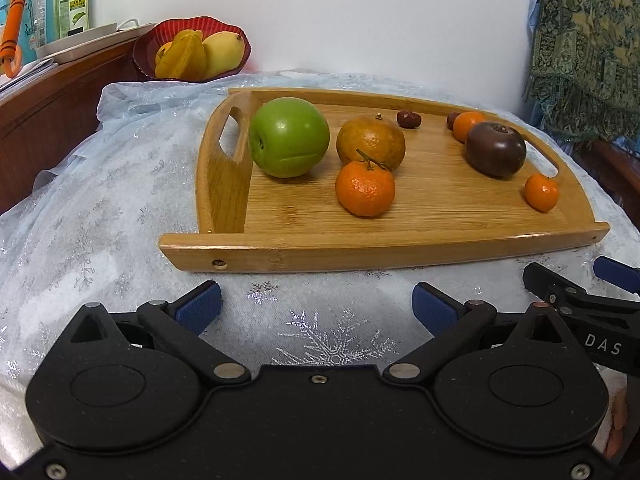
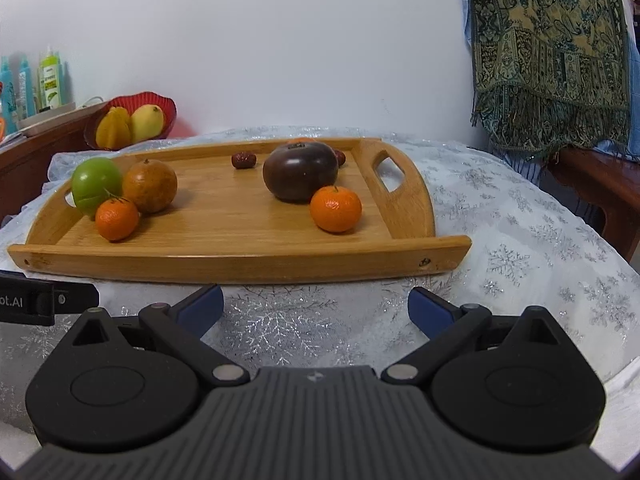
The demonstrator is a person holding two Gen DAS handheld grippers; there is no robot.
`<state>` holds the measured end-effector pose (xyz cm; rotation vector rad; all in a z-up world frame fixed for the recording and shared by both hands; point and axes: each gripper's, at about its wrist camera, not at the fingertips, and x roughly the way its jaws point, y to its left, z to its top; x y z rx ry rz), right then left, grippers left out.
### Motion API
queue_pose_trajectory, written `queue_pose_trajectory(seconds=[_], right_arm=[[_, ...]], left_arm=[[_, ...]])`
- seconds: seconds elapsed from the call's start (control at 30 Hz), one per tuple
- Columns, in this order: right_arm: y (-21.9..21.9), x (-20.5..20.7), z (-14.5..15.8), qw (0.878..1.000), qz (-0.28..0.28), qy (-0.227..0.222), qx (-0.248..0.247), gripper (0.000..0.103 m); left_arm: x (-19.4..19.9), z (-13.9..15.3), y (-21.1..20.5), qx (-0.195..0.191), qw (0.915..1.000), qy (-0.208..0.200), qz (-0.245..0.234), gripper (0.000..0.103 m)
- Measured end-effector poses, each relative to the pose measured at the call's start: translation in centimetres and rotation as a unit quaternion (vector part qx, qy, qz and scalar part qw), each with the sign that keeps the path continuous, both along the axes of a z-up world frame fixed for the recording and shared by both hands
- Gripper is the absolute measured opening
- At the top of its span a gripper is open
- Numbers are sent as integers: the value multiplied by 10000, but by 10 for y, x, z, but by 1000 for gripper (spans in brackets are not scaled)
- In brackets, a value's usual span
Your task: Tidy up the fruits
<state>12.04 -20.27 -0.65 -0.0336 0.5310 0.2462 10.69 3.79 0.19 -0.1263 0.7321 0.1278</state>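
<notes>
Well, I see all the fruits (image 1: 365,188) loose on the tray (image 1: 400,254) beyond both grippers' (image 1: 316,304) spread, empty fingers (image 2: 430,304), so sorted or pending, I can't tell.

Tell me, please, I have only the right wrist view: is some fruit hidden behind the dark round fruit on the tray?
Observer: Yes. The left wrist view shows a small orange just behind the dark fruit, with a red date beside it.
Operator: And the left gripper, is it open? I see only its edge.
Observer: Open and empty. The left gripper has its jaws wide apart, short of the near rim of the wooden tray.
</notes>
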Motion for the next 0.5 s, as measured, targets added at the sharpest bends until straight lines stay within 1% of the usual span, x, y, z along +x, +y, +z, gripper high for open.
queue_pose_trajectory(seconds=[0.27,0.4,0.5], right_arm=[[4,3,-4,9997,129,172,-103,103],[6,3,-6,9996,145,184,-164,103],[7,3,-6,9996,148,176,-183,103]], left_arm=[[3,-1,0,6,10000,48,29,102],[3,-2,1,-12,10000,64,13,103],[3,-3,-1,54,10000,76,-3,103]])
